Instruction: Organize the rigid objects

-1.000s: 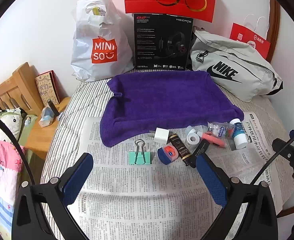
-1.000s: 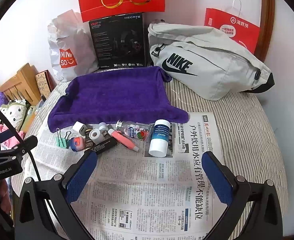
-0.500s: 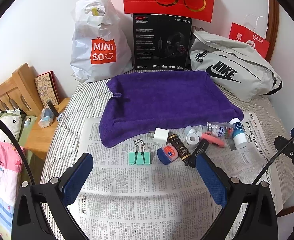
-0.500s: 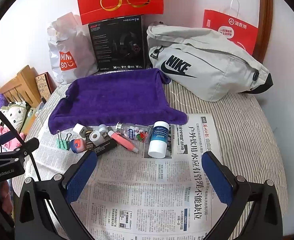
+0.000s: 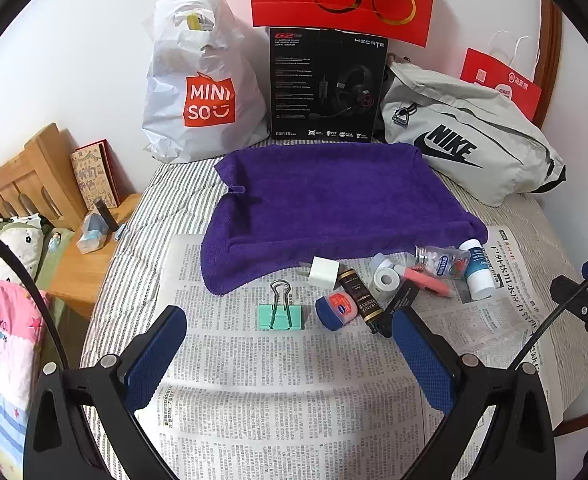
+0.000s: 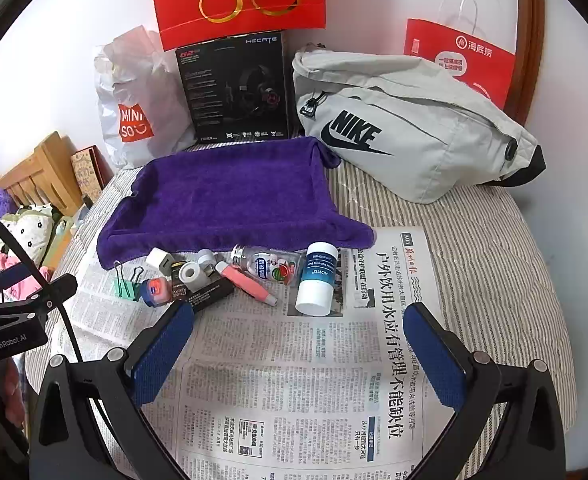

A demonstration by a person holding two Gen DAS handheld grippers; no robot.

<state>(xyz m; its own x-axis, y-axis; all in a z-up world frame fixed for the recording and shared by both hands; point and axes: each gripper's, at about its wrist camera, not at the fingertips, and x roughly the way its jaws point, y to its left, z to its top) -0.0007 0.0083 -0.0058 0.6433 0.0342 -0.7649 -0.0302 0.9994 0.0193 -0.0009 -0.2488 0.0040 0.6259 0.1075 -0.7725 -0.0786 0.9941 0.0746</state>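
Scene layout unchanged since earlier frames. Left gripper (image 5: 287, 344) and right gripper (image 6: 298, 340) hover wide open, empty, above newspaper (image 6: 294, 380).

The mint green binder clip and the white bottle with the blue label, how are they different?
The mint green binder clip is small, flat and boxy with wire handles; the white bottle with the blue label is bigger, round and smooth. The clip lies alone; the bottle touches a clear bottle. Both lie on the newspaper, untouched.

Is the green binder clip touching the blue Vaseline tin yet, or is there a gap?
Apart. The left wrist view shows a strip of bare newspaper between the green binder clip and the blue Vaseline tin.
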